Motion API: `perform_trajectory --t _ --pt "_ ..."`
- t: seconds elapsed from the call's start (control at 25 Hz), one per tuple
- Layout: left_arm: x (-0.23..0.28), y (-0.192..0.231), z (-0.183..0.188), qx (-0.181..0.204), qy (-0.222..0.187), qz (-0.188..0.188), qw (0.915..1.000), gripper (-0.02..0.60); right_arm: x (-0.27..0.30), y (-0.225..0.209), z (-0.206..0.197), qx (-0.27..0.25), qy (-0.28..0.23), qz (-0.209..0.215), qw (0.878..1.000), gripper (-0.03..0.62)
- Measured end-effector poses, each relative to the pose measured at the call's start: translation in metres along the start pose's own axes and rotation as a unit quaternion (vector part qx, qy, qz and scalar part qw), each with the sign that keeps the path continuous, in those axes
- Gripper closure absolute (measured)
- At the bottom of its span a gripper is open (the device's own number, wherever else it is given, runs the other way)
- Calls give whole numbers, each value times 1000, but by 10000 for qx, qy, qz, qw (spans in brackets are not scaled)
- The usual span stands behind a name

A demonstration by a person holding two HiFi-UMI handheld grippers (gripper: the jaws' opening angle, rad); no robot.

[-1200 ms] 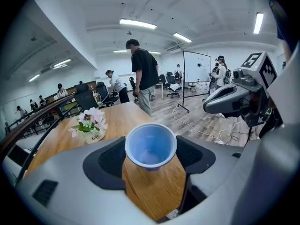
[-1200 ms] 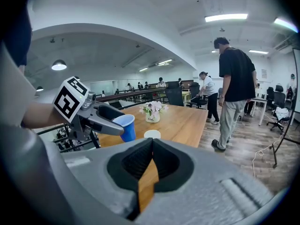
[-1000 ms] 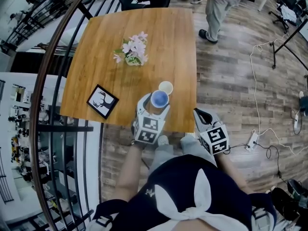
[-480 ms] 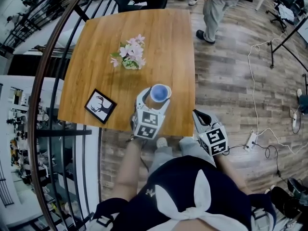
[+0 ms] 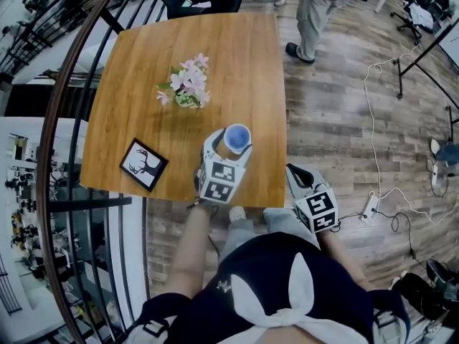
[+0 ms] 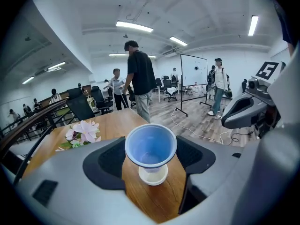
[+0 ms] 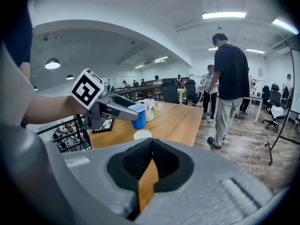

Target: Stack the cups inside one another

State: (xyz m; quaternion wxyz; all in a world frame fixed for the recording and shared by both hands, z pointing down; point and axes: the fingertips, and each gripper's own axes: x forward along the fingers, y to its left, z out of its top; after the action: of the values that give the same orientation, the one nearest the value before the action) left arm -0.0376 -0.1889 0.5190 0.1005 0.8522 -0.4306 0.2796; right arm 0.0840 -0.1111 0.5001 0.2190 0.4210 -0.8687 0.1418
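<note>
My left gripper [image 5: 232, 144] is shut on a blue cup [image 5: 236, 137], held by its sides a little above the wooden table [image 5: 237, 56]. In the left gripper view the blue cup [image 6: 151, 147] hangs right over a white cup [image 6: 153, 175] that stands on the table, its base just above or in the white cup's mouth. In the head view the blue cup hides the white one. The right gripper view shows the blue cup [image 7: 138, 116] above the white cup [image 7: 142, 135]. My right gripper [image 5: 295, 170] hangs off the table's near right corner, jaws shut on nothing.
A small vase of pink flowers [image 5: 185, 86] stands mid-table and a framed deer picture [image 5: 143, 165] lies at the near left. A curved railing [image 5: 64, 120] runs along the left. A person [image 5: 319, 6] stands beyond the far right corner; cables [image 5: 373, 120] lie on the floor.
My left gripper carried the blue cup forward until it is over the white cup, which now lies hidden under it in the head view. The right gripper stayed put.
</note>
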Motion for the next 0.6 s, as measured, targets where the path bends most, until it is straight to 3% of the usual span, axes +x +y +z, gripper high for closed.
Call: perform_trajectory --t 0.6 --pt "38 -2 -21 -93 329 -324 9989 227 15 -12 0 61 147 -114 9998 595"
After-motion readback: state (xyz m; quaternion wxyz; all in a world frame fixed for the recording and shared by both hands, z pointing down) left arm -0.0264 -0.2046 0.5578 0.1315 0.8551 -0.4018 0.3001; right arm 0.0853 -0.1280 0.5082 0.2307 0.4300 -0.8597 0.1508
